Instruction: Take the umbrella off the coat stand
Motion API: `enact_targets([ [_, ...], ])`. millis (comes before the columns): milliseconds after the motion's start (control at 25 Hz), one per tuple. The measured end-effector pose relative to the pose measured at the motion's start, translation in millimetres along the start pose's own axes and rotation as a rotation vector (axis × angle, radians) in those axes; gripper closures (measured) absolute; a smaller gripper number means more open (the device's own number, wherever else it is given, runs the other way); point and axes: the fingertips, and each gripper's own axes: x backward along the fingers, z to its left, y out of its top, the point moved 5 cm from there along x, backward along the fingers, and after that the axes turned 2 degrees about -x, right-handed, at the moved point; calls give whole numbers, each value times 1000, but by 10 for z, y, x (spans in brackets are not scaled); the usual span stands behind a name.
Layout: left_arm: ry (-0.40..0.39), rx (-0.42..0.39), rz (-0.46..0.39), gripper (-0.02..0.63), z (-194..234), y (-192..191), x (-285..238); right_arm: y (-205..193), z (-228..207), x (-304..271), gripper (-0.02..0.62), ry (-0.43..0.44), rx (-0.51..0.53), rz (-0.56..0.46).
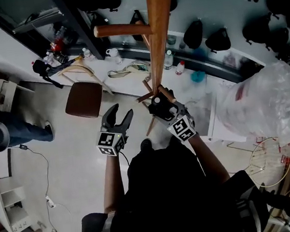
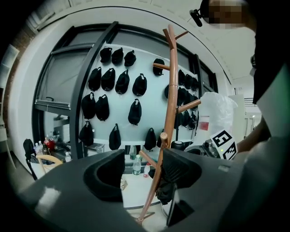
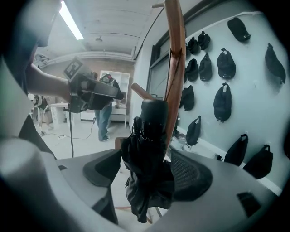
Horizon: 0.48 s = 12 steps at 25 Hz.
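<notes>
The head view looks steeply down along the coat stand (image 1: 160,34) onto the left gripper (image 1: 122,111) and right gripper (image 1: 160,100), whose own views face outward along their jaws, close to that shared stand, with the bag-hung wall (image 2: 149,102) behind.

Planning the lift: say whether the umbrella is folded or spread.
Folded: the umbrella is a narrow, bunched black bundle in the right tool.

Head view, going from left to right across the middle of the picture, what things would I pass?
Person in jeans → brown chair seat → left gripper → right gripper → clear plastic bag. The coat stand overlaps the right gripper, so it is left out.
</notes>
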Motion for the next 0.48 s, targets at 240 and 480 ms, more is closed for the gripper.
enact_targets([
  [240,-43,-14,5,344,160,30,-9,-60,94,-136,235,-16,-26,37],
  [480,-61,-22,22,344,273,17,19,-140,100,-257,230,-61,-36,54],
])
